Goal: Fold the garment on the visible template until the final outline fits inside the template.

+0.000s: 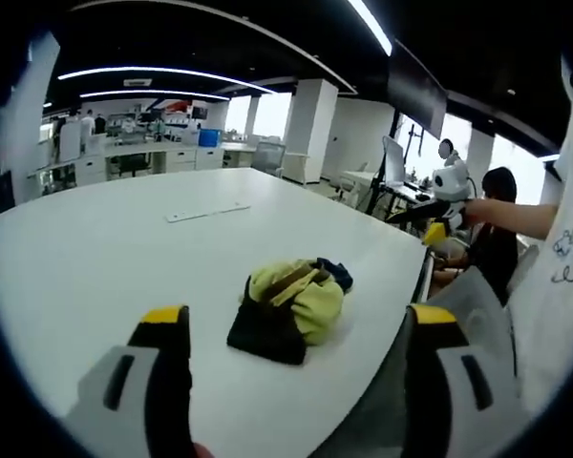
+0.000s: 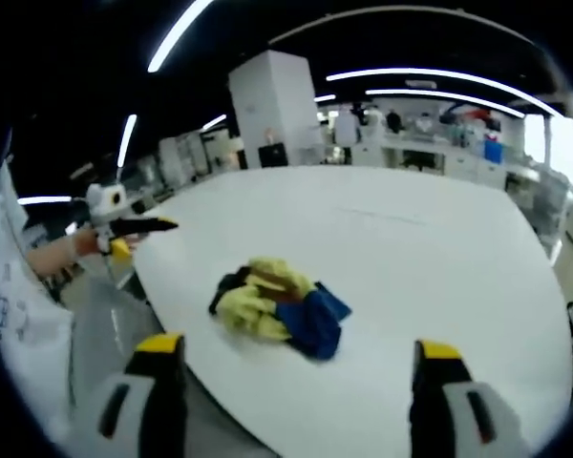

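Yellow-and-navy garment (image 1: pixel 288 310) crumpled on white table (image 1: pixel 105 258), ahead of both grippers' spread, empty fingers (image 1: pixel 162 329).

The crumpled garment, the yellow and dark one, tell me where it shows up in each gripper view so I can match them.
Left gripper view: the garment lies just below centre on the white table, near its right edge, between the open jaws.
Right gripper view: the garment lies just left of centre, its blue part facing the camera.
Shared landmark: the white square pillar beyond the table.
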